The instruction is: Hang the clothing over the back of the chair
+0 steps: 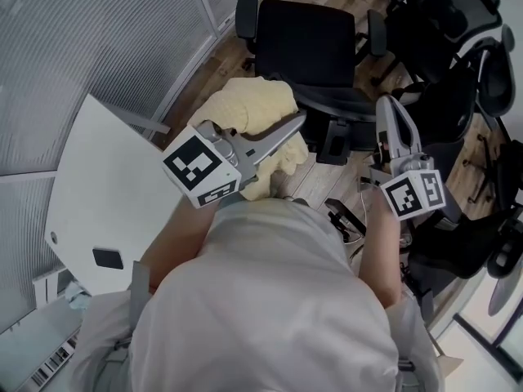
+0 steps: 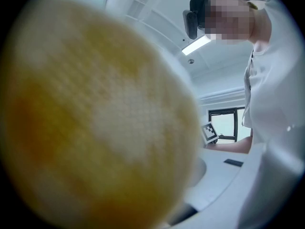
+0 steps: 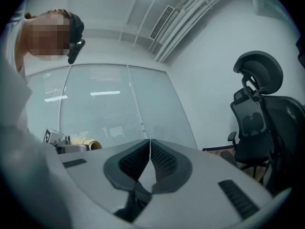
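Note:
A pale yellow knitted garment [image 1: 253, 104] hangs bunched from my left gripper [image 1: 296, 124], whose jaws are shut on it, in front of the person's chest. In the left gripper view the same yellow garment [image 2: 95, 118] fills most of the picture and hides the jaws. Just beyond it stands a black office chair [image 1: 306, 39] with two armrests. My right gripper [image 1: 386, 104] is held up at the right, beside the chair's near corner. Its jaws [image 3: 150, 144] are shut with nothing between them.
A white table [image 1: 98, 194] stands at the left, against a glass wall with blinds [image 1: 82, 39]. More black office chairs [image 1: 458, 47] crowd the right side, one of them tall-backed [image 3: 259, 123]. Cables [image 1: 343, 215] lie on the wooden floor.

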Tool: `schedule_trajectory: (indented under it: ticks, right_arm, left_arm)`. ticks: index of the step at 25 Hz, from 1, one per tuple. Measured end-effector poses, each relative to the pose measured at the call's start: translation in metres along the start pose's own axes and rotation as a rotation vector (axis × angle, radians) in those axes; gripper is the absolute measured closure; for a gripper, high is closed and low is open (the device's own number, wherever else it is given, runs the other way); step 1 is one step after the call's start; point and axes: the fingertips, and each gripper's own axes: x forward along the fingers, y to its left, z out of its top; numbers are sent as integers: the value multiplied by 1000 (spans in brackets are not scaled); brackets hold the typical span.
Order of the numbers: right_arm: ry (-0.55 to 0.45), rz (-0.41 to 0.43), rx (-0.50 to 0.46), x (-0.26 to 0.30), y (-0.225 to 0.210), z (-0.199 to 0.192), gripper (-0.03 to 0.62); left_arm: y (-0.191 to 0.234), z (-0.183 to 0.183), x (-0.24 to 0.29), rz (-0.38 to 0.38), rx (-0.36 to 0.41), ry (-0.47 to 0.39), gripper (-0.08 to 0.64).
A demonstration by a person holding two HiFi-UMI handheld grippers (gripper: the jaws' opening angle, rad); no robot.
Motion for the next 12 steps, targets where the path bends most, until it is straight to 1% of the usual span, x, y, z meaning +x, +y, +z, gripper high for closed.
schedule_trajectory:
  ticks: [7,12]
  right_arm:
    - [-16,-20,-2,9,0,0,571]
    - [-8,-30,5,10,-4,-3,571]
  left_arm:
    - [11,-2,8,-55,13,22,462]
    - [16,-2,12,-67,9,31,462]
